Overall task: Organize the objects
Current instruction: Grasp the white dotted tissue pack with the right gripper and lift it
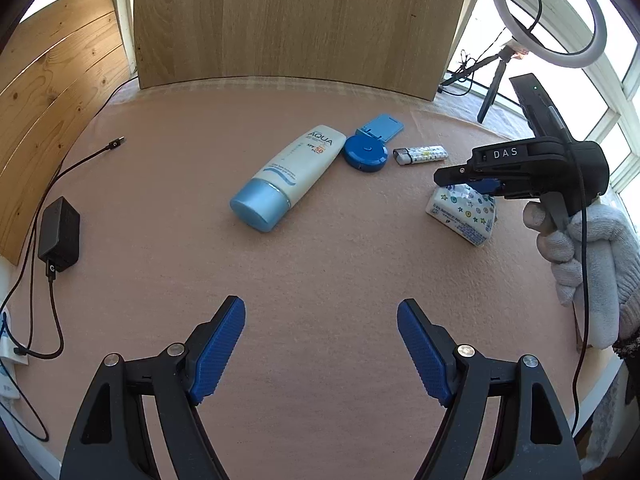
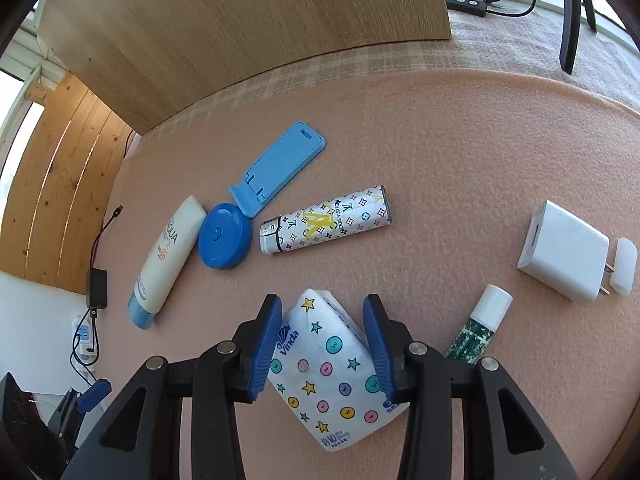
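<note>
Charger (image 2: 562, 250) only in right view

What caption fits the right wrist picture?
Right gripper closing around a star-patterned tissue pack on the pink felt table.

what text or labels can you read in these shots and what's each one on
"AQUA" and "SPF 50": sunscreen tube; smaller print unreadable
"DAS": right gripper body
"Vinda" and "ultra strong": tissue pack; circles show "3"; other print unreadable
"LV", "LOUIS VUITTON": patterned lighter
Blue round case, blue phone stand, white charger: no text seen
</note>
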`<state>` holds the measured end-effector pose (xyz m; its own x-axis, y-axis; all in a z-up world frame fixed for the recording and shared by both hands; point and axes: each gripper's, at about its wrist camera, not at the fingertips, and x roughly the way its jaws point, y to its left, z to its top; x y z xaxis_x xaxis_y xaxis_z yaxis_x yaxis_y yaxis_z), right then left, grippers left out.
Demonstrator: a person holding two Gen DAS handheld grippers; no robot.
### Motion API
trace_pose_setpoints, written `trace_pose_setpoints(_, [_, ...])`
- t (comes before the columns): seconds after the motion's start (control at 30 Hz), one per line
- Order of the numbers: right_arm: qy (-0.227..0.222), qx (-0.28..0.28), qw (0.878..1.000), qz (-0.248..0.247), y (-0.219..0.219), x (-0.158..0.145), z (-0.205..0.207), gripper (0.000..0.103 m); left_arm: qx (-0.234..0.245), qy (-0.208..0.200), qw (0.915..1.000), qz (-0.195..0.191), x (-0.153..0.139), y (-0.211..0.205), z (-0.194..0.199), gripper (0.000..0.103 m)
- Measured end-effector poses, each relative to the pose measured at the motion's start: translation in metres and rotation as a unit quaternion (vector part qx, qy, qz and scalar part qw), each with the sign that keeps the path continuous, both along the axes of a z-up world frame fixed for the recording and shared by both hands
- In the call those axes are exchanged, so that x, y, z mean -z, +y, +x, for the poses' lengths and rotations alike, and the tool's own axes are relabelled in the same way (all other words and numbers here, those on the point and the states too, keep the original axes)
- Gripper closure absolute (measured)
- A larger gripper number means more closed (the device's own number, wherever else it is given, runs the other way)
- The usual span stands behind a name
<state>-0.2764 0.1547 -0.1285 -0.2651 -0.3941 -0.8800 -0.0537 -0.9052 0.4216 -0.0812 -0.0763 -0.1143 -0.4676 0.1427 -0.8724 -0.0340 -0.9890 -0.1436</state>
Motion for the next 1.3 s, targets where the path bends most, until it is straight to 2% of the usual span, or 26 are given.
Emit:
trace_pose_setpoints(0.27, [0.005, 0.060, 0.998, -0.028, 0.006, 0.003, 0.049, 0.065, 0.034, -0.012, 0.9991, 0.021, 0.013, 0.028, -0.001, 0.022])
trace_pose_setpoints(0.47, [0.001, 0.069, 0.997, -0.034, 0.004, 0.003, 0.081, 0.064, 0.067, -0.021, 0.9968, 0.038, 0.023, 0.055, -0.001, 0.022])
trace_pose_setpoints(0.87, [0.013, 0.028, 0.999, -0.033, 0.021, -0.014, 0.120, 0.063, 0.136, -0.033, 0.9875, 0.072, 0.029, 0.119, 0.006, 0.026])
trace_pose_setpoints(1.07, [0.014, -0.012, 0.999, -0.032, 0.027, -0.018, 0.132, 0.063, 0.142, -0.037, 0.9855, 0.085, 0.033, 0.135, 0.002, 0.028])
trace_pose_setpoints(1.3, [0.011, -0.035, 0.999, -0.024, 0.021, -0.012, 0.131, 0.063, 0.146, -0.044, 0.9843, 0.089, 0.040, 0.141, -0.008, 0.039])
